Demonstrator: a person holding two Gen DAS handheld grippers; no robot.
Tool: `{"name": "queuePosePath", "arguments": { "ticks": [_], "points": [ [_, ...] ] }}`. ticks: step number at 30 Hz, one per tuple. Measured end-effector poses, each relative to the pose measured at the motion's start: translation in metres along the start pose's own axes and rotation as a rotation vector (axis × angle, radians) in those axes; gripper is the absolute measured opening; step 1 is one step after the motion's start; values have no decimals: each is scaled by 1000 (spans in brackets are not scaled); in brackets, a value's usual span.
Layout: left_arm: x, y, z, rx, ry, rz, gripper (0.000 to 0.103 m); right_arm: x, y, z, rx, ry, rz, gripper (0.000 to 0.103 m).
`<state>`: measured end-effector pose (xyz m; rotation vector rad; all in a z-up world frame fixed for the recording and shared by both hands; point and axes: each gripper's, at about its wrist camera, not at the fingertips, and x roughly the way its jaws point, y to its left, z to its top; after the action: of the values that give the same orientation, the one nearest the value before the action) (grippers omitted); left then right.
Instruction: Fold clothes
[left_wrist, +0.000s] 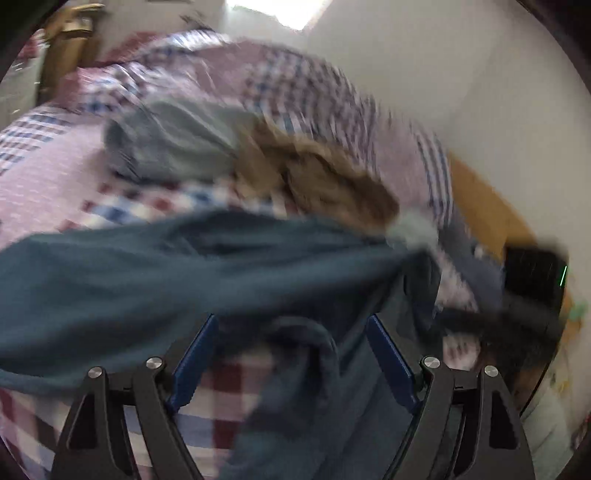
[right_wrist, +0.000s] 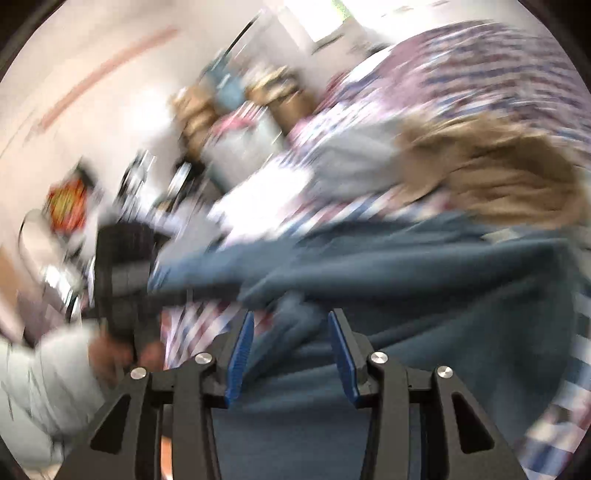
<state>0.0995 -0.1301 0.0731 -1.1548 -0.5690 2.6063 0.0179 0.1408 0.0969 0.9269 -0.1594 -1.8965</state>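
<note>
Teal clothing (left_wrist: 122, 273) is lying across the checked bedspread (left_wrist: 44, 192), its long axis running roughly side to side in both views, with a grey garment (left_wrist: 173, 140) and a tan garment (left_wrist: 325, 181) heaped just behind it. One end is trailing toward the left gripper (left_wrist: 291, 354), whose jaws are standing wide apart with a fold of cloth hanging between them, the pads not pressing on it. The right gripper (right_wrist: 291, 354) is sitting over the other end, jaws about half apart; blur is hiding whether its pads are gripping cloth. Both hands look equally near.
</note>
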Motion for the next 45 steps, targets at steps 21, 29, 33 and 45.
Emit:
{"name": "queuePosePath", "arguments": {
  "ticks": [21,29,33,45],
  "points": [
    [-33,79,22,-343,-235,261,2,-54,-111,-9,399,-136,-330,47],
    [-61,134,7,-593,-280,443,2,-25,-96,-17,296,8,-357,47],
    [-66,133,8,-601,-322,512,2,-7,-90,-22,273,71,-327,47],
    [-118,113,5,-634,-559,614,88,29,-72,-22,204,118,-326,47]
  ]
}}
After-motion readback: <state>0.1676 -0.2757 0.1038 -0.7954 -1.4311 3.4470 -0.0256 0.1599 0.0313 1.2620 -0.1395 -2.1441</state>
